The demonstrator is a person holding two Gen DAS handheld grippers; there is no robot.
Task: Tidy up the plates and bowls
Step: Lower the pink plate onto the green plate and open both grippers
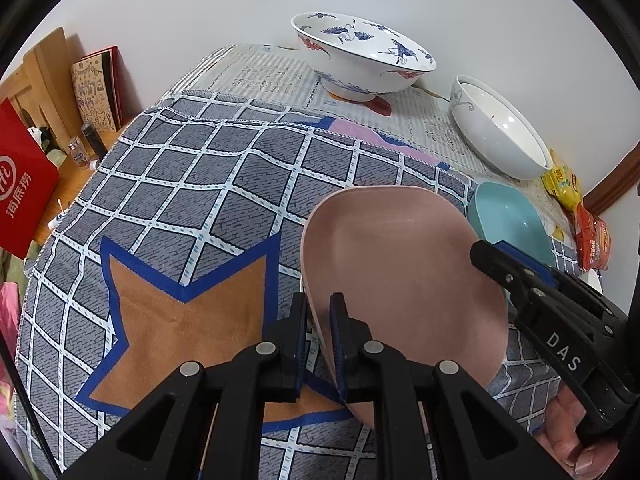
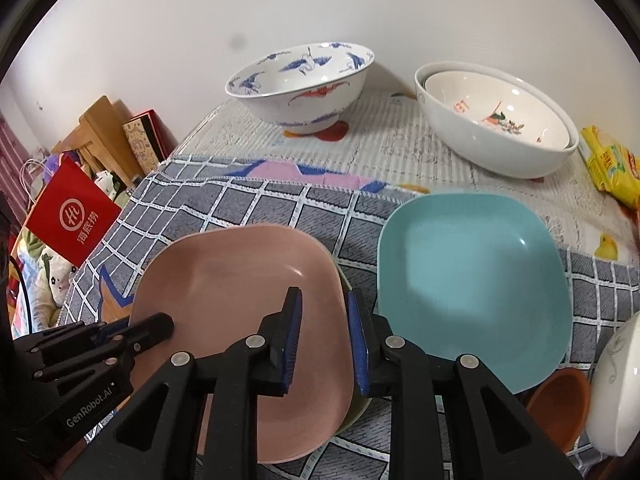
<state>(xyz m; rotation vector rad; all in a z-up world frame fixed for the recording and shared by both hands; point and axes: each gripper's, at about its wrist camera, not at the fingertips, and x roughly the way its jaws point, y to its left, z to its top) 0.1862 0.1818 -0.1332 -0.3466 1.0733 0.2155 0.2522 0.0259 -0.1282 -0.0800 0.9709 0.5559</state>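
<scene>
Left tool (image 1: 318,344) pinches the left rim of the matte pink rounded-square plate (image 2: 240,320). Right tool (image 2: 324,344) has its pads spread, straddling that plate's right rim without pressing it. The pink plate sits on a greenish dish under it, on the grey checked cloth (image 1: 200,184) covering the counter. Glossy teal square plate (image 2: 472,296) lies just beside on the right; white crane-pattern porcelain bowl (image 2: 300,84) and nested white bowls (image 2: 500,120) stand behind.

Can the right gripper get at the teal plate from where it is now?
Probably yes. The right gripper stands open astride the pink plate's right rim, holding nothing. The teal plate lies just beside it, top bare, with its near rim exposed and nothing between.
</scene>
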